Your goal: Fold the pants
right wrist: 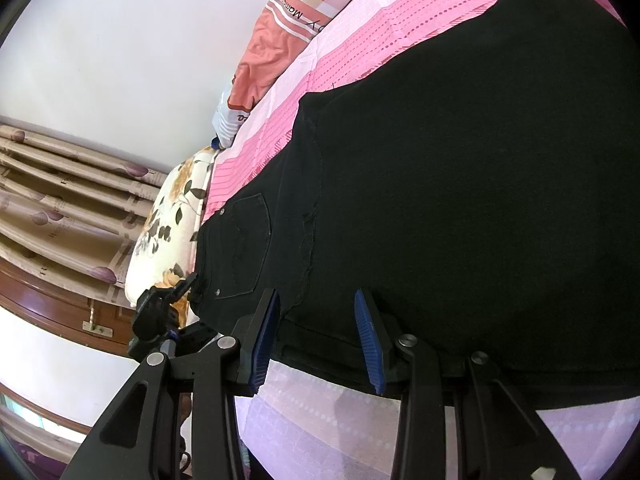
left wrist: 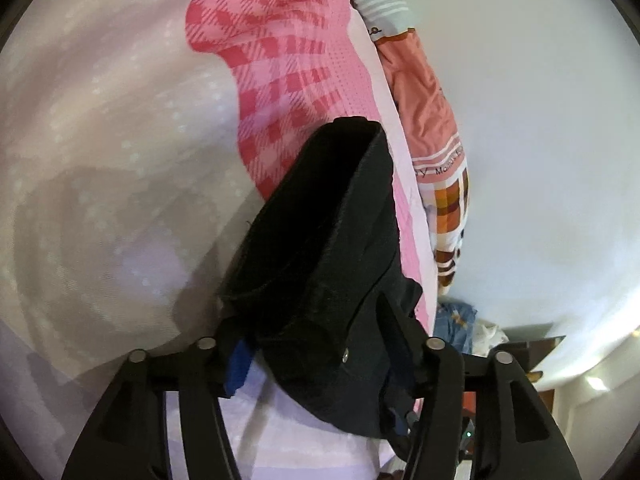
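Your left gripper (left wrist: 316, 364) clenched on black denim pants (right wrist: 460, 184) | your right gripper (right wrist: 316, 336) spread wide over waistband edge | legs run away ahead, right nearer

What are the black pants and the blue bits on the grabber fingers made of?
The black pants look like matte denim-type cotton: stitched seams, a patch pocket and small metal rivets show. The blue pads on the right gripper look like ribbed rubber or soft plastic, judging by their fine ridges; the exact material is uncertain.
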The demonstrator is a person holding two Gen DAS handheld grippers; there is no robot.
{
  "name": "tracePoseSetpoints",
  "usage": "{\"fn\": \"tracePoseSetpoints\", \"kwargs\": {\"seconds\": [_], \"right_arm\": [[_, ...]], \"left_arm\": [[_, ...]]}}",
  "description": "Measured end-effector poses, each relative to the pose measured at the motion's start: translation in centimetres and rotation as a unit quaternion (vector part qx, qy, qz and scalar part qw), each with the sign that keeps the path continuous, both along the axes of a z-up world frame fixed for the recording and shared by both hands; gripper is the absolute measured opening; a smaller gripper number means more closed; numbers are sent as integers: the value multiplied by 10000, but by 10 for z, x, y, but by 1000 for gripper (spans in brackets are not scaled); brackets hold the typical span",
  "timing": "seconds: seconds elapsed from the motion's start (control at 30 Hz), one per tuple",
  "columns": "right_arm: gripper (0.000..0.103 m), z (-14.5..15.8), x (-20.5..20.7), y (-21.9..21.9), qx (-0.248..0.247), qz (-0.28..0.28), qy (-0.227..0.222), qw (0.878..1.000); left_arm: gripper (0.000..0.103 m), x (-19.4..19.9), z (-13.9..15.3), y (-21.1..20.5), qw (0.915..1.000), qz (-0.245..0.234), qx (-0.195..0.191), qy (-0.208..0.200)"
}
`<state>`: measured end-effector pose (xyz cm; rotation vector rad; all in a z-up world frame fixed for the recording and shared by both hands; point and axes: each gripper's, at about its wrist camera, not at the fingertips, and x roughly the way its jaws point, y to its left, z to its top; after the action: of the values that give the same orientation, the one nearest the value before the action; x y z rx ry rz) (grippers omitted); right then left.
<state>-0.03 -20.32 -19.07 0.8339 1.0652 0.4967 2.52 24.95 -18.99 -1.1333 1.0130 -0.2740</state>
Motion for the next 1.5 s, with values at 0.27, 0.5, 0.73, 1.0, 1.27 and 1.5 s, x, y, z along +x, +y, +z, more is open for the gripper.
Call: {"fn": "tracePoseSetpoints", "kwargs": {"seconds": [0.27, 0.5, 0.73, 1.0, 1.27, 1.5], "right_arm": [[35, 0, 0, 0, -2, 6, -3, 10000], [35, 0, 0, -1, -9, 10, -14, 10000], [35, 0, -1, -3, 18, 4, -9, 10000], [35, 0, -1, -3, 27, 3, -7, 10000], [35, 0, -1, -3, 26, 10, -8, 10000], [35, 0, -1, -3, 38, -13, 4, 10000]], "left_arm": [[34, -5, 12, -5, 9982, 11, 588, 86], [34, -3, 48, -20, 9947, -199, 913, -437], [34, 4, 81, -34, 9916, -383, 929, -811], [34, 7, 94, -45, 9893, -477, 995, -955], [34, 7, 58, -24, 9958, -243, 739, -479], [38, -6, 23, -8, 9983, 64, 572, 86]]}}
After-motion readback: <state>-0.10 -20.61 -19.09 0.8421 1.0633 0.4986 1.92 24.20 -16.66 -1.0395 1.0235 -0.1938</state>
